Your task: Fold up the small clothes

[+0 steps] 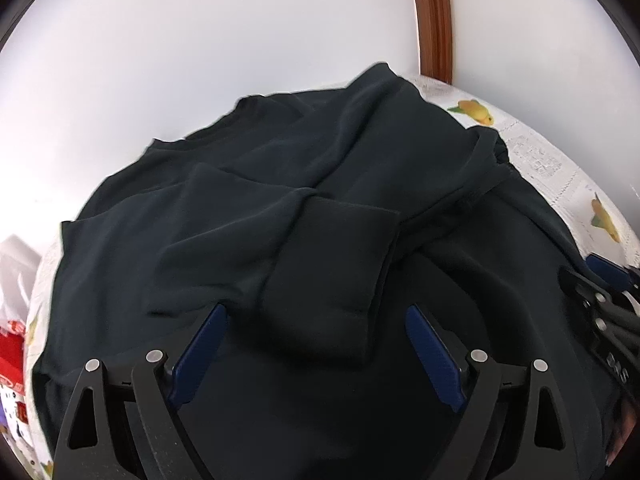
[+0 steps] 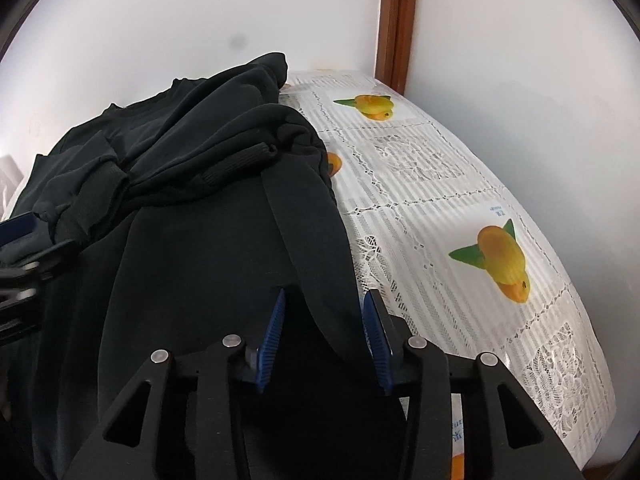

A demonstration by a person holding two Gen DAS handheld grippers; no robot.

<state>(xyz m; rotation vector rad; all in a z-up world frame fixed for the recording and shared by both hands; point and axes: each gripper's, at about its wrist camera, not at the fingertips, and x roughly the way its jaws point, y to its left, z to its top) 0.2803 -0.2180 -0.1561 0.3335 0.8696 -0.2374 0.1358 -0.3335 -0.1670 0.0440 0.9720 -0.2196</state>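
A black long-sleeved garment [image 1: 280, 184] lies spread on the table, one sleeve with its cuff [image 1: 340, 264] folded across the body. My left gripper [image 1: 316, 312] is open just above the cloth, the cuff between its blue fingers. In the right wrist view the same garment [image 2: 192, 240] shows with bunched ribbed cuffs at the left. My right gripper [image 2: 324, 296] is open at the garment's right edge, a flat black strip of cloth [image 2: 304, 248] between its fingers, not pinched. The right gripper also shows at the right edge of the left wrist view [image 1: 600, 292].
The table carries a white lace-pattern cloth with printed orange fruit [image 2: 440, 200]. A white wall stands behind, with a brown wooden frame [image 2: 396, 20] at the corner. Red and white packaging [image 1: 12, 340] sits at the table's left edge.
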